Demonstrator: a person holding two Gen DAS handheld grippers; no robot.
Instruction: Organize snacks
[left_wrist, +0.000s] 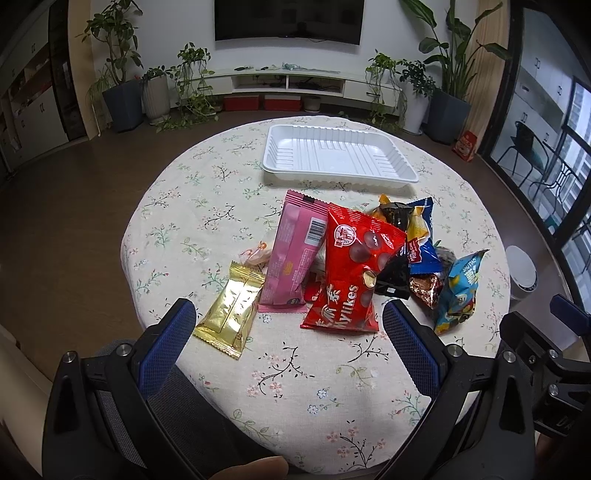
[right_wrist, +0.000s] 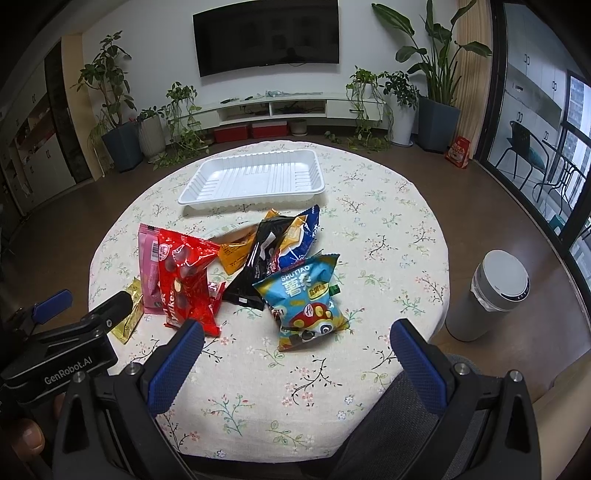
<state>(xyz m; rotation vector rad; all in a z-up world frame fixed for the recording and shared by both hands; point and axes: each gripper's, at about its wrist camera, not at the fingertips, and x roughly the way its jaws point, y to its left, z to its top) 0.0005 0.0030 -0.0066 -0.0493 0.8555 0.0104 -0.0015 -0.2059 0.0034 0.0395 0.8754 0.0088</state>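
A pile of snack packets lies mid-table: a gold packet (left_wrist: 231, 314), a pink packet (left_wrist: 293, 254), a red Mylikes bag (left_wrist: 351, 273), a black packet (left_wrist: 397, 275), a dark blue bag (left_wrist: 423, 229) and a light blue chips bag (left_wrist: 460, 290). In the right wrist view the light blue chips bag (right_wrist: 304, 301) lies nearest, with the red bag (right_wrist: 188, 278) to its left. An empty white tray (left_wrist: 338, 155) sits at the far side; it also shows in the right wrist view (right_wrist: 255, 179). My left gripper (left_wrist: 288, 332) is open and empty, just short of the pile. My right gripper (right_wrist: 295, 354) is open and empty, near the table's front edge.
The round table has a floral cloth (right_wrist: 388, 229). A grey bin (right_wrist: 487, 295) stands on the floor to the right. Potted plants, a TV and a low cabinet line the far wall. The left gripper's body (right_wrist: 74, 343) shows at the left of the right wrist view.
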